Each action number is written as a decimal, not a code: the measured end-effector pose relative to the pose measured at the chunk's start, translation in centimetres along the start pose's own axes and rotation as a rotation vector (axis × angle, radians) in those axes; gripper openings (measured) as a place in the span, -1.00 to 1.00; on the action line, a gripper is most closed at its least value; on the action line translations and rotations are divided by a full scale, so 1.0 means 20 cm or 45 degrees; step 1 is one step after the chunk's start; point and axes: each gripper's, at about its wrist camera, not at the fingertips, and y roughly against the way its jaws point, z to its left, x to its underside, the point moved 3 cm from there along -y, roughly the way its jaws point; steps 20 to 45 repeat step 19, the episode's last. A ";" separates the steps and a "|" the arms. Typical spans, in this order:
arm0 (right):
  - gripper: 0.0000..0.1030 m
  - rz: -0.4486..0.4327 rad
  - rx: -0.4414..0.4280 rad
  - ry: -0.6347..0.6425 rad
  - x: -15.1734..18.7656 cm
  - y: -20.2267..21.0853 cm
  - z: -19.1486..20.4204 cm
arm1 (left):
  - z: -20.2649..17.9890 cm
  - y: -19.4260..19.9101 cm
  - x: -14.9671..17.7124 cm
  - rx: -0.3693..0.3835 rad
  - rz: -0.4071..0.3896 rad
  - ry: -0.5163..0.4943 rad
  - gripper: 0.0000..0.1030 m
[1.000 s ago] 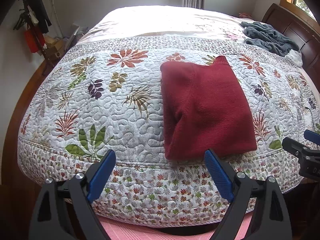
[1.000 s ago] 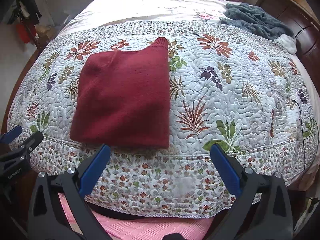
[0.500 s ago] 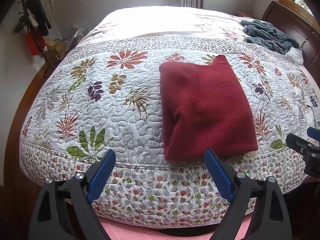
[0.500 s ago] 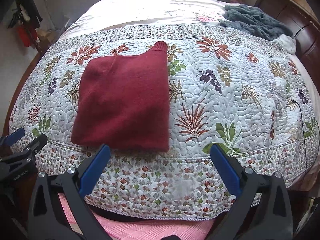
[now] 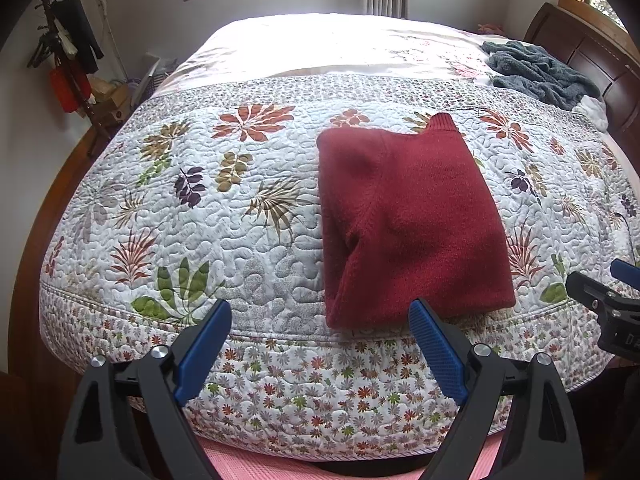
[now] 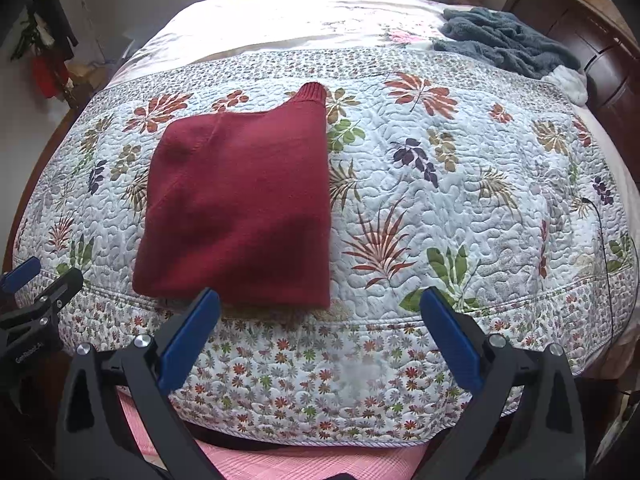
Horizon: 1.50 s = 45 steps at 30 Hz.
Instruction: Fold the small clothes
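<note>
Two claws hang wide open above the near edge of the bed [image 5: 280, 384], and both hold nothing. The left claw [image 5: 320, 320] sits at 6 o'clock in its own view. The right claw [image 6: 320, 312] sits at 6 o'clock in its view too. One red sweater [image 5: 408, 220] lies folded flat on the flowery quilt [image 5: 192, 208], near the front edge, not touching either claw. A gray blanket [image 6: 504, 40] lies bunched up at 1 o'clock, far back by the dark headboard [image 6: 600, 52].

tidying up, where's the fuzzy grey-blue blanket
Crumpled fuzzy grey-blue blanket: far right corner of the bed, against the dark wooden headboard, well beyond the folded red sweater.
</note>
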 end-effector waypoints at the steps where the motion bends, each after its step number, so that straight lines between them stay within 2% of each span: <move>1: 0.93 -0.004 0.009 0.002 0.00 0.00 0.00 | 0.00 0.00 0.00 -0.001 -0.002 -0.003 0.76; 5: 0.93 -0.013 0.033 0.014 0.00 -0.01 0.00 | 0.00 0.00 0.00 -0.006 -0.007 0.000 0.76; 15: 0.93 0.026 0.005 -0.032 0.00 -0.03 -0.01 | 0.01 0.01 -0.01 -0.010 -0.018 0.006 0.76; 45: 0.93 0.028 0.017 -0.040 0.00 -0.03 -0.03 | 0.01 0.01 -0.01 -0.009 -0.022 0.001 0.76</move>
